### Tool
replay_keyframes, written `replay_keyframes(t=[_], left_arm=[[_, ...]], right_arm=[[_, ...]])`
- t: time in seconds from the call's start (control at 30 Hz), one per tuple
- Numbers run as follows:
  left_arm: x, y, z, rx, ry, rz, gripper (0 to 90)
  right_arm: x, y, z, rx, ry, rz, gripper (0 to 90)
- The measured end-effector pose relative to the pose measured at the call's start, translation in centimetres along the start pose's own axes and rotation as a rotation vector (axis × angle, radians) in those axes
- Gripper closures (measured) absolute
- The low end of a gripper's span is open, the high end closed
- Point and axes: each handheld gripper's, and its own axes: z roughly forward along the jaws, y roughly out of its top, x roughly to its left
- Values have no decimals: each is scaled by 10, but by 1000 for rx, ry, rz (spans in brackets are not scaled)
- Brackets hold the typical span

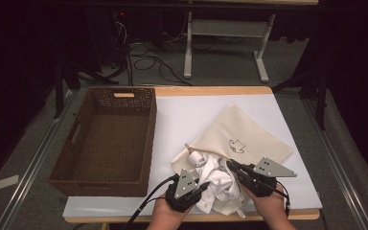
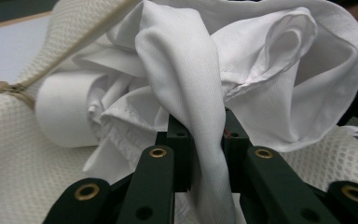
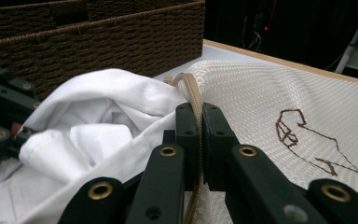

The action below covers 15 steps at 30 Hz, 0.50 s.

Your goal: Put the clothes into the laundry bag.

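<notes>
Two grippers are held at the near edge of the table (image 1: 287, 103), with a white cloth (image 1: 218, 184) bunched between them; a brown wicker basket (image 1: 76, 167) stands at the far left, well apart from the hands; the left gripper (image 1: 202, 185) is seen just right of the basket's near corner, its jaws pinched tight on a fold of the cloth (image 2: 186, 70), which runs up between the pads in the left gripper view; the cloth is piled at the mouth of a cream bag (image 1: 249, 136), partly on it and partly spilling toward the near edge; a tan drawstring (image 2: 51, 65) crosses the bag's mesh weave at the left of that view; the right gripper (image 1: 231, 166) is seen right of the cloth, its jaws clamped on the bag's corded rim (image 3: 193, 95), with the cloth just beside the pads; the bag lies flat, reaching far and right from the grippers, and a dark line drawing (image 1: 236, 145) is printed on it.
</notes>
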Motion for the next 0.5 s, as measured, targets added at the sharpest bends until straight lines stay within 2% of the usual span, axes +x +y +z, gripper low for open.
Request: replay_keyframes(t=[0.17,0.33,0.5], left_arm=[[3,0,-3,-9,6,-15,784],[0,0,2,-9,5,-12,783],[1,2,11,-11,5,-31,782]], right_arm=[[-1,0,-2,-7,-7,-9,878],[-3,-1,-1,-2,-7,-4,878],[-4,0,1,1,-14,0,878]])
